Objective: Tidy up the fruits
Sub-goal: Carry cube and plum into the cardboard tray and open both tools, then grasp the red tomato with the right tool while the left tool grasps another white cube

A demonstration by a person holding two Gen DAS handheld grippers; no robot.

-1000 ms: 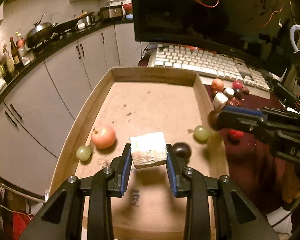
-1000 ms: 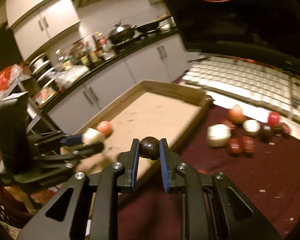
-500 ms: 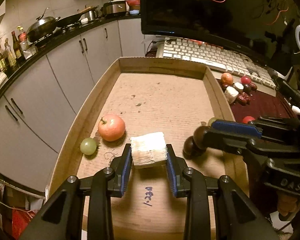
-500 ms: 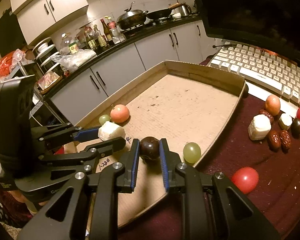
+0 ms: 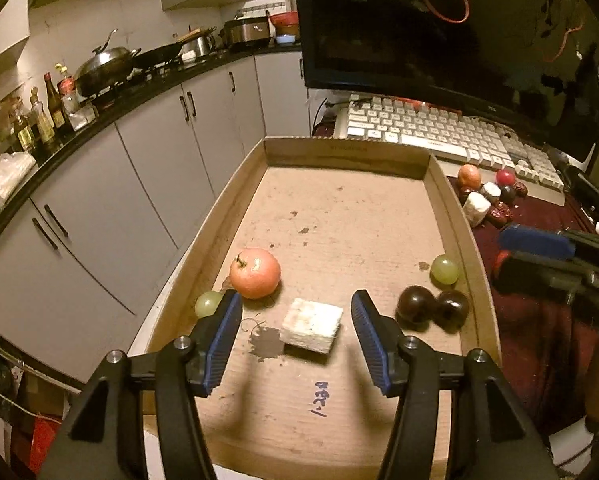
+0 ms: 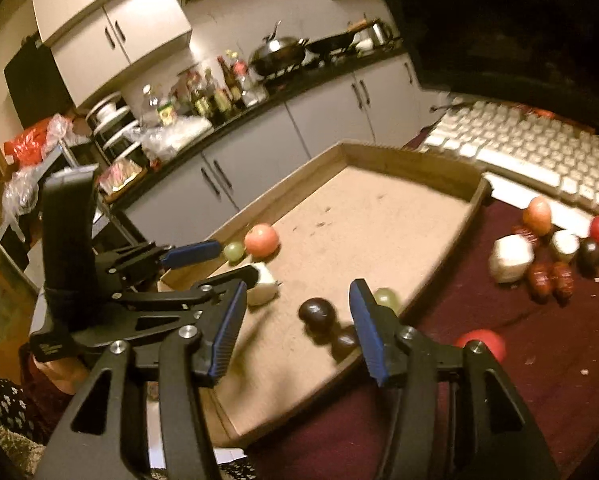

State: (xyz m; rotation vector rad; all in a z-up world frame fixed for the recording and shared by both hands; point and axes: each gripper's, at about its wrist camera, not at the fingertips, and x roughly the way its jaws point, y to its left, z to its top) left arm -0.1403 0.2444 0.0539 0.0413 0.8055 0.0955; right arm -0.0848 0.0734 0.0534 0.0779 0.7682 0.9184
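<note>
A cardboard tray (image 5: 451, 208) holds a white cube (image 5: 311, 330), a pink apple (image 5: 255, 273), two green grapes (image 5: 444, 269) and two dark plums (image 5: 416, 309). My left gripper (image 5: 297, 338) is open, its jaws either side of the white cube lying on the tray floor. My right gripper (image 6: 297, 330) is open and empty above a dark plum (image 6: 317, 314) on the tray. It shows at the right in the left wrist view (image 5: 539, 252). The left gripper shows in the right wrist view (image 6: 223, 266).
More fruit (image 6: 539, 248) lies on the dark red cloth (image 6: 519, 360) right of the tray, with a red ball (image 6: 481, 342) nearer. A white keyboard (image 5: 439, 136) and a monitor (image 5: 419, 28) stand behind. Kitchen cabinets (image 5: 119, 184) are at the left.
Both grippers opened. The left let the white cube down onto the tray. The right released the dark plum beside the other plum and pulled back to the right.
</note>
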